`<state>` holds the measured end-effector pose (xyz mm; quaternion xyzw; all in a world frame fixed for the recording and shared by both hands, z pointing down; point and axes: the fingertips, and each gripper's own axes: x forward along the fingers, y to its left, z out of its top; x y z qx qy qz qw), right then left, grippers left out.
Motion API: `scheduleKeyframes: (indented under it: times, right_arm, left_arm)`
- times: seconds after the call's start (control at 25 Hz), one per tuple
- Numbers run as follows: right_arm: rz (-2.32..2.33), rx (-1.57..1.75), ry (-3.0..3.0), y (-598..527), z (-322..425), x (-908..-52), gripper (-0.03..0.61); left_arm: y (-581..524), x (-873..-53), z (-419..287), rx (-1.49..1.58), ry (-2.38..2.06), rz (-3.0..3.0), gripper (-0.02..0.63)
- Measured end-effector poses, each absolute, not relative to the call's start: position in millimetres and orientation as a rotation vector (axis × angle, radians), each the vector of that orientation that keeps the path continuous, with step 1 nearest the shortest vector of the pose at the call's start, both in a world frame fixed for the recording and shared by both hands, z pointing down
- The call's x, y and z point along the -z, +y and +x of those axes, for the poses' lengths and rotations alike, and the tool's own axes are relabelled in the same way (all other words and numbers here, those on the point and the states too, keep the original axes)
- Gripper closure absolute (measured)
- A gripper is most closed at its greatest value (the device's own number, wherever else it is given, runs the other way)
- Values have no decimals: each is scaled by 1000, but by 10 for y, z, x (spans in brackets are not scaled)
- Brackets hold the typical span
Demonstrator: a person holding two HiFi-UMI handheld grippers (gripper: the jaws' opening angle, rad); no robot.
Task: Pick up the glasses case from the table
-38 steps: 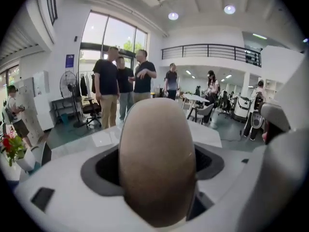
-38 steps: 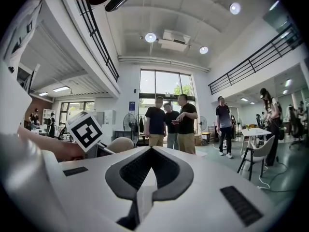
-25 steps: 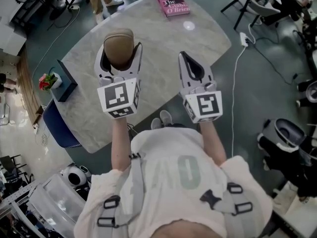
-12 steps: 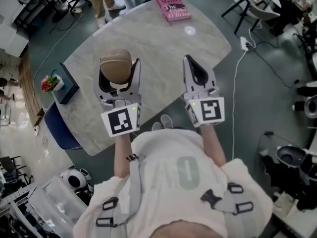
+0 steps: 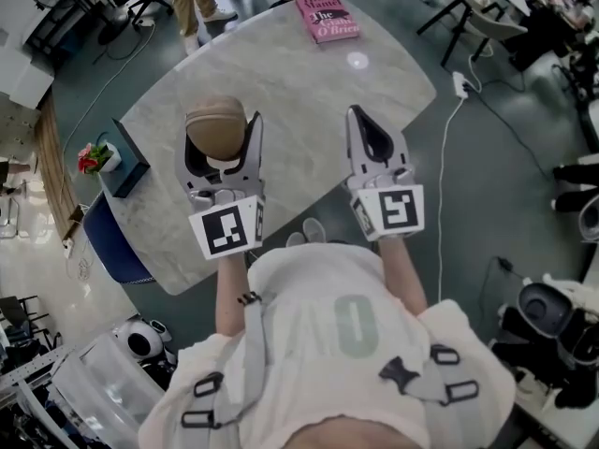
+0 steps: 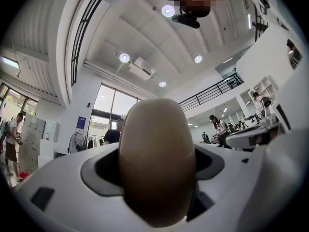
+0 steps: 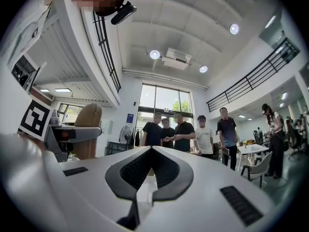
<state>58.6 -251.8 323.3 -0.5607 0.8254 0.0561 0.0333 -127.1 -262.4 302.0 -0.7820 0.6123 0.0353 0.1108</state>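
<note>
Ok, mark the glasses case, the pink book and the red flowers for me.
glasses case [image 5: 215, 123]: head view, on its rounded brown top.
pink book [image 5: 328, 17]: head view, on the middle of its cover.
red flowers [image 5: 90, 151]: head view, on the blooms.

Head view looks steeply down onto the table. Both gripper views sit close behind their jaws, tilt upward, and share the ceiling.

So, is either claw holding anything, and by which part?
The left claw clamps the brown glasses case across its sides, rounded end poking out; the right claw is shut, empty.
</note>
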Motion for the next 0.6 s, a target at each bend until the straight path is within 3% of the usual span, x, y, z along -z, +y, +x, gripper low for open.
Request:
scheduleKeyframes:
  times: [0.6]
  right_arm:
    - [-1725,-151,2533,-2545,601,-3262,577]
  left_arm:
    - [-2544,-2778,-1364,-193,1822,-2230,218]
